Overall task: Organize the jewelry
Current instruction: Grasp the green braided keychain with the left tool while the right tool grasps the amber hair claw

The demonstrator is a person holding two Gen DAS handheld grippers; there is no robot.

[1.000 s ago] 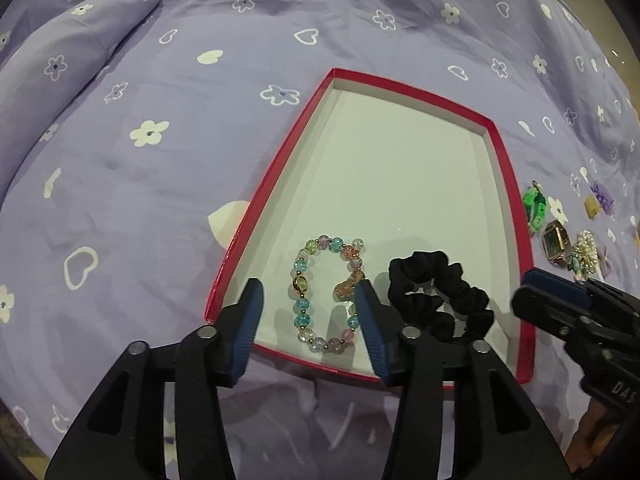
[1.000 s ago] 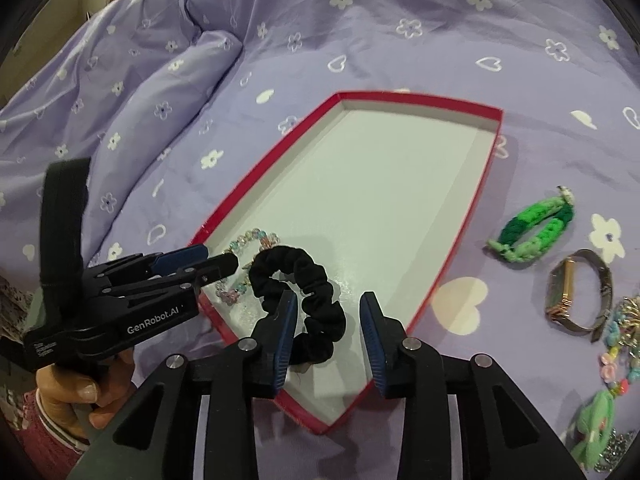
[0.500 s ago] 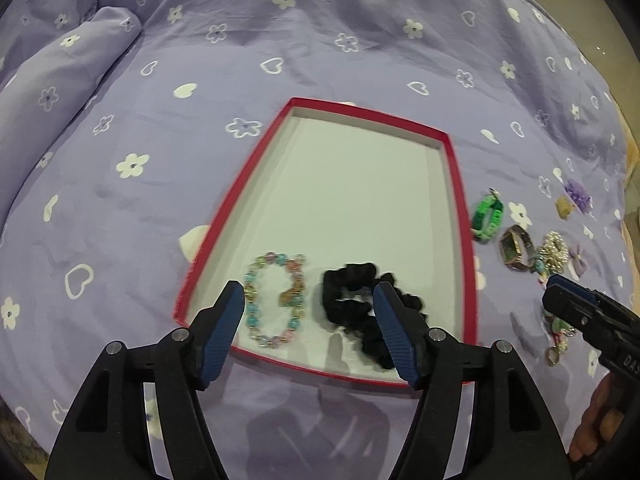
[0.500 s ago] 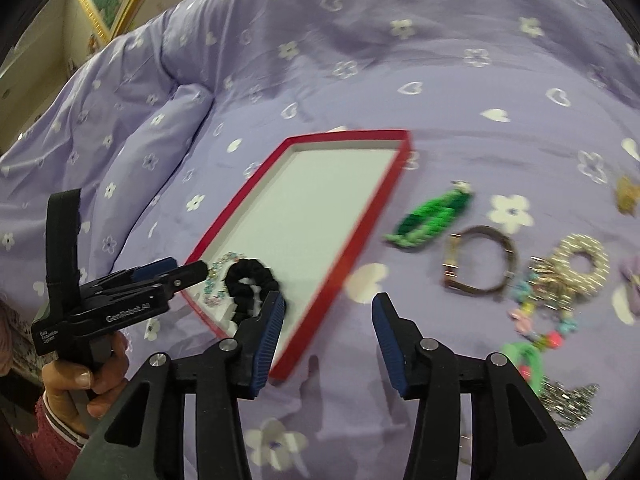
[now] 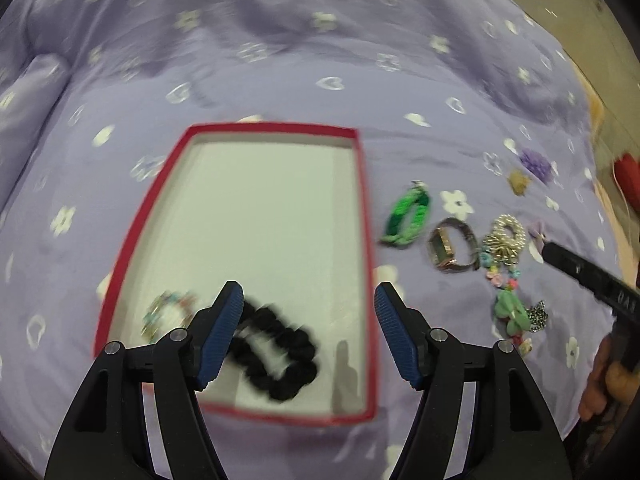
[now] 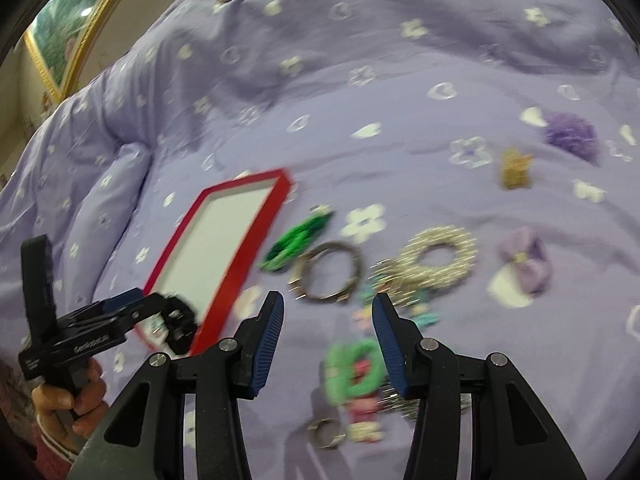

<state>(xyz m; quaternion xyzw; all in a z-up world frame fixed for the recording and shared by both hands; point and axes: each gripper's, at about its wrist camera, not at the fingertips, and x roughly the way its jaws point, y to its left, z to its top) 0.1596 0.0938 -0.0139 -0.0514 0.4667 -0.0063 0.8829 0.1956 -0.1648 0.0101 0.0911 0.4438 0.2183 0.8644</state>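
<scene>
**Both grippers leave the box and swing toward the loose jewelry**

The purple bedspread (image 5: 280,60) fills both views, with the red box (image 5: 366,240) lying on it at centre-left of the left wrist view. A second ago both grippers were down at the box's near end, the left one over the bead bracelet and the right one over the black scrunchie. Now both have pulled back and swung toward the right of the frame. The left gripper (image 5: 308,336) has just been opening its jaws, and they stand apart with nothing between them. The right gripper (image 6: 328,344) has also widened its jaws and holds nothing; it hangs above the pile of pieces outside the box.

That suggests two pieces are stowed and the next pick is starting. The scrunchie (image 5: 280,356) and the bead bracelet (image 5: 168,312) lie inside the box at lower left. Still on the bedspread, right of the box, are the green bracelet (image 5: 406,216), the watch (image 5: 452,244) and the pearl ring-shaped piece (image 6: 436,256).

Motion blur smears nearly everything. In the right wrist view the green piece (image 6: 352,372) between the jaws and the small charms around it cannot be made out clearly, and the left gripper's body hides part of the box's near corner.
</scene>
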